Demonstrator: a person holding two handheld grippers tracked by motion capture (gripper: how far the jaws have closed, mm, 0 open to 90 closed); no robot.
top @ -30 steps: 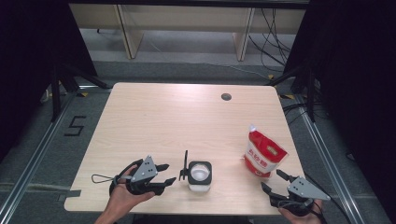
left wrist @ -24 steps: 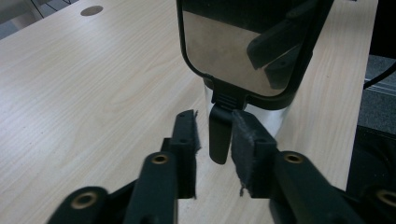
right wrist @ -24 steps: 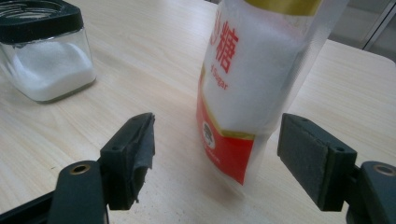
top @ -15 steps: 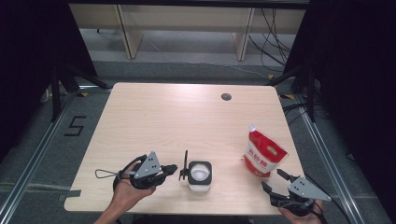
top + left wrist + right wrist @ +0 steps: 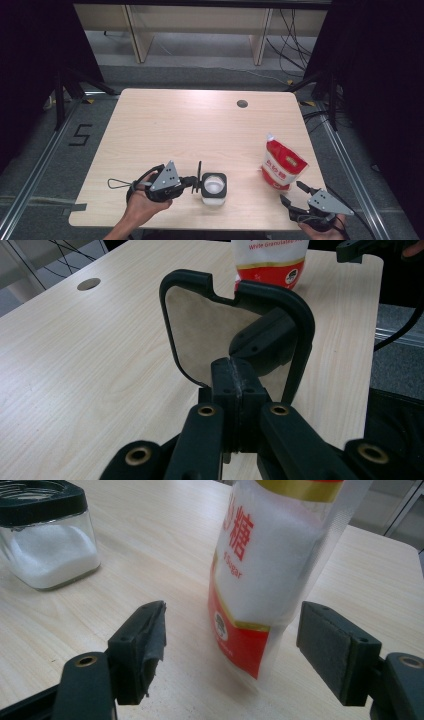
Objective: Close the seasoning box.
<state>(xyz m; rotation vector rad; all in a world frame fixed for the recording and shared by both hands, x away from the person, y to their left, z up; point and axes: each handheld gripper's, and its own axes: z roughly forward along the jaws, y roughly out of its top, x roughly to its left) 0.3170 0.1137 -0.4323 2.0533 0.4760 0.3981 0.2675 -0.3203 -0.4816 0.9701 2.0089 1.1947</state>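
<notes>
Left gripper [image 5: 192, 183] is clamping the black lid [image 5: 235, 335] upright, off the jar [image 5: 214, 187], freeing its mouth. Right gripper [image 5: 232, 652] is waiting, spread apart, before the sugar bag [image 5: 280, 555].

Light wood-grain table [image 5: 165, 130] — a small round dark grommet hole [image 5: 242, 104] sits near its far edge, toward the right. On the grey floor to the left, a metal rail [image 5: 35, 165] runs alongside the table, with a "5" marking [image 5: 80, 135] in black between them. Behind the table — pale wooden furniture legs [image 5: 134, 35] and loose black cables [image 5: 285, 30] on the floor.
</notes>
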